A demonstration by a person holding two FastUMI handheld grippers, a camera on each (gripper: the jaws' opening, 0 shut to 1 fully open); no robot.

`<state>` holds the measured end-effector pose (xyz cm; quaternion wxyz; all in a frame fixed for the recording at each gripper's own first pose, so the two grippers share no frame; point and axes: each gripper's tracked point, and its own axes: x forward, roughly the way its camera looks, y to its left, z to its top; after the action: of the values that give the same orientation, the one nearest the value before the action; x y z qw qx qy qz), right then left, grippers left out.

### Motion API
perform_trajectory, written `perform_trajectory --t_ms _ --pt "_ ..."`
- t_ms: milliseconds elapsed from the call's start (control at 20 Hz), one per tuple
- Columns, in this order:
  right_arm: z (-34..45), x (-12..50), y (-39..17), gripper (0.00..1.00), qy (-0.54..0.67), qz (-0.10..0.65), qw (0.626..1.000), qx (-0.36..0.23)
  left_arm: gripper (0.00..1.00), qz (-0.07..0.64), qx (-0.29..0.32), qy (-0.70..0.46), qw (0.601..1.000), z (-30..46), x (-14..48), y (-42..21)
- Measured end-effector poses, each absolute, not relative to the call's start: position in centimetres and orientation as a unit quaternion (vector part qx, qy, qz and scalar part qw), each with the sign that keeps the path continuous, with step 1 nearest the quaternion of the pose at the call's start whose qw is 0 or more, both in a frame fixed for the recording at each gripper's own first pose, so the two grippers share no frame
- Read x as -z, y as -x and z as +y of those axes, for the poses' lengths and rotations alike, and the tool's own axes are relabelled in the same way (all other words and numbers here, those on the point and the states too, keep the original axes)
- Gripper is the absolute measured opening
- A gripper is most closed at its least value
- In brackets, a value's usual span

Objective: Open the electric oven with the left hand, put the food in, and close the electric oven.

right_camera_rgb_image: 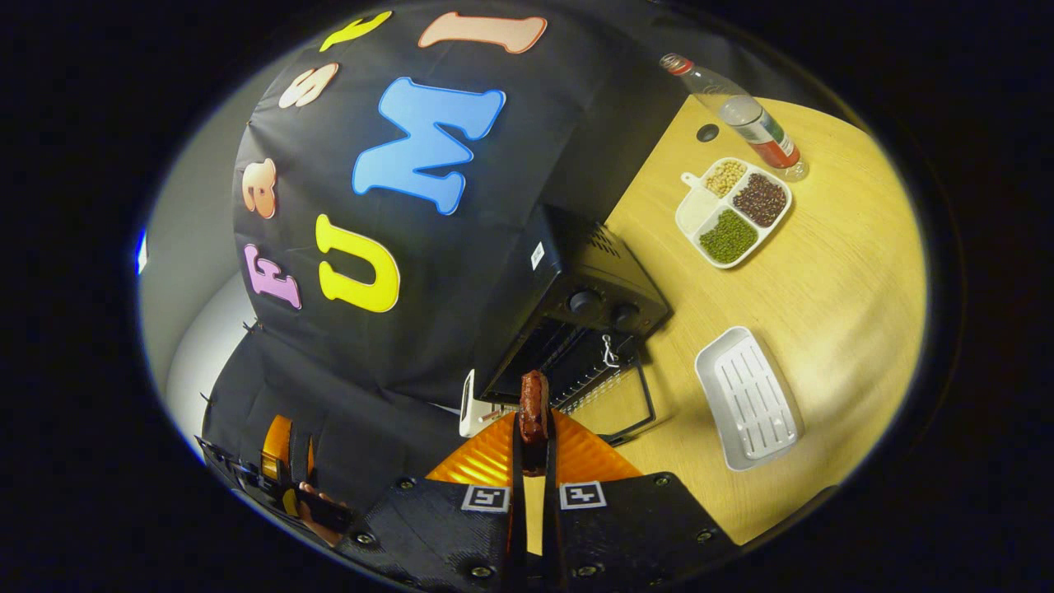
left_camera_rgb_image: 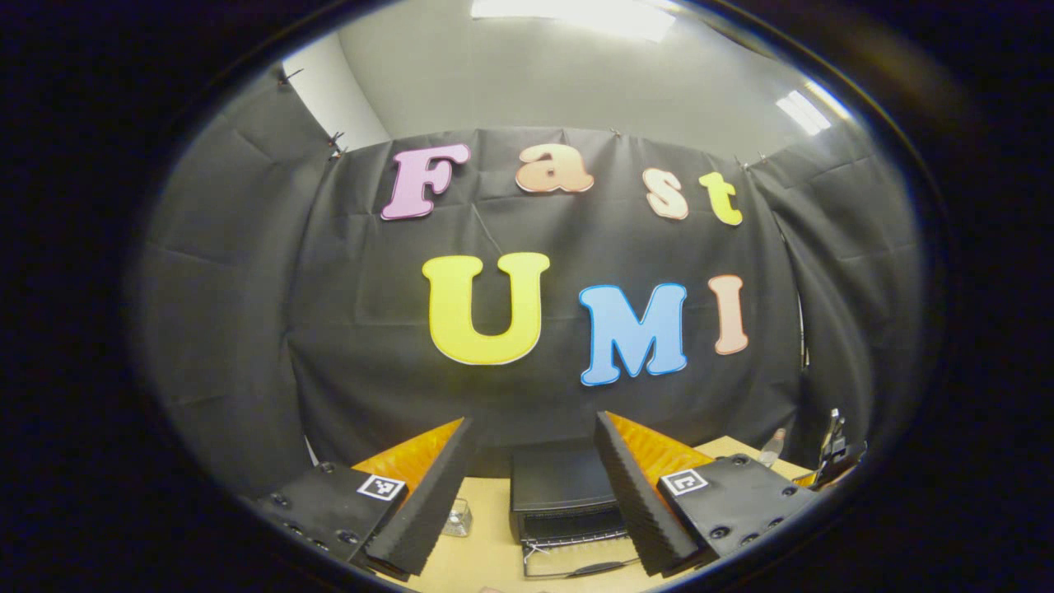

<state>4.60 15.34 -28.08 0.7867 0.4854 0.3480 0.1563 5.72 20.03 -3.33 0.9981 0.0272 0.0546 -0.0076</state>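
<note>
While the oven door hangs open, the food is on its way in.

Step in hand: door already down; the piece of food has yet to go in, by my reading.

Right gripper (right_camera_rgb_image: 533, 449): fingers pressed together on a reddish-brown sausage-like piece of food (right_camera_rgb_image: 533, 409), which sticks out past the tips.

Electric oven (right_camera_rgb_image: 576, 309): just ahead of the right gripper's tips and slightly to their right, seen tilted; its wire rack (right_camera_rgb_image: 589, 371) shows in the cavity, and the dropped door (right_camera_rgb_image: 630, 403) lies nearest the fingers.

Left gripper (left_camera_rgb_image: 533, 486): fingers spread wide with nothing between them; the oven sits ahead and low between them, well apart, with door down and rack visible.

Other things: an empty white tray (right_camera_rgb_image: 748, 397) to the right of the right gripper; farther off, a divided dish of beans (right_camera_rgb_image: 733, 210) and a bottle (right_camera_rgb_image: 741, 111).

Next move: carry the food forward over the door, set it on the rack, release, withdraw; then the left gripper can lift the door shut.
</note>
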Motion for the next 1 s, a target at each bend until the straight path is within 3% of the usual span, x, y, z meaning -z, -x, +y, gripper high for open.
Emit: perform_trajectory --t_ms 400,550,650,1000 --pt "22.4 31.3 -10.9 0.08 -0.481 0.363 0.786 -0.14 0.93 0.072 0.004 -0.03 0.997 24.2 4.6 -4.3" --pt "24.8 33.6 -13.5 0.08 -0.485 0.365 0.787 -0.11 0.93 0.076 0.003 -0.029 0.997 25.7 4.9 -3.6" --pt "26.3 34.5 -14.7 0.08 -0.487 0.365 0.788 -0.095 1.0 0.084 -0.002 -0.029 0.996 27.0 5.5 -3.5" --pt "30.2 37.5 -18.6 0.08 -0.507 0.352 0.785 -0.051 0.99 0.108 -0.017 -0.001 0.994 30.7 7.7 -2.4"
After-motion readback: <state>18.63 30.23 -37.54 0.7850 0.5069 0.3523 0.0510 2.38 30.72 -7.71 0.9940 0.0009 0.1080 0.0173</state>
